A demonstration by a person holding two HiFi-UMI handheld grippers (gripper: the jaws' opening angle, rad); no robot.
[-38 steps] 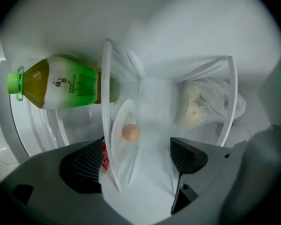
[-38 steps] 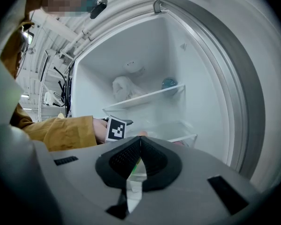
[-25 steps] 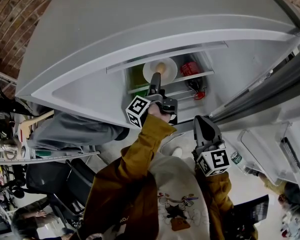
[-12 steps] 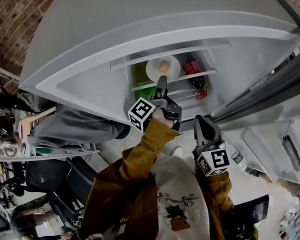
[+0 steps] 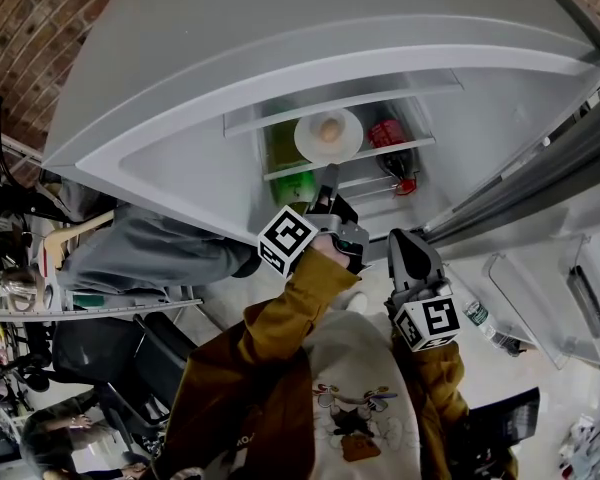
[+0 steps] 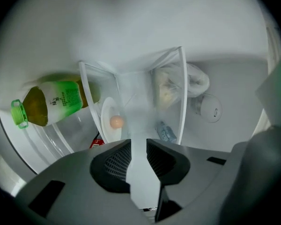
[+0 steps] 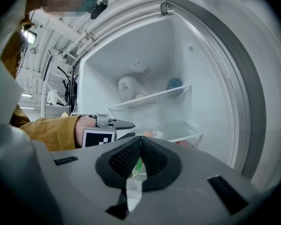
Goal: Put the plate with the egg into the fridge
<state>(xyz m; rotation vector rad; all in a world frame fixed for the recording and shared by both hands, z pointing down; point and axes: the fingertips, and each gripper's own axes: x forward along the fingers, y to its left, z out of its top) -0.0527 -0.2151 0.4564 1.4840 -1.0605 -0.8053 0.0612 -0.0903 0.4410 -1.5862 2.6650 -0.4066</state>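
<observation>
Sitting on clear fridge shelf (image 5: 290, 171), round white plate (image 5: 345, 143) with brown egg (image 5: 329, 128): placed. Left gripper (image 6: 138, 144) fingers released, just narrowing, empty; right gripper (image 7: 140, 142) fingers clenched. Only withdrawal left, likely.

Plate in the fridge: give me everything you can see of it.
The plate is round, plain white and glossy, like ceramic. It lies flat on a clear fridge shelf, with one tan egg near its centre. In the head view a green bottle lies close on its left and a red-labelled bottle on its right; contact with either is unclear. Nothing else is on it.
</observation>
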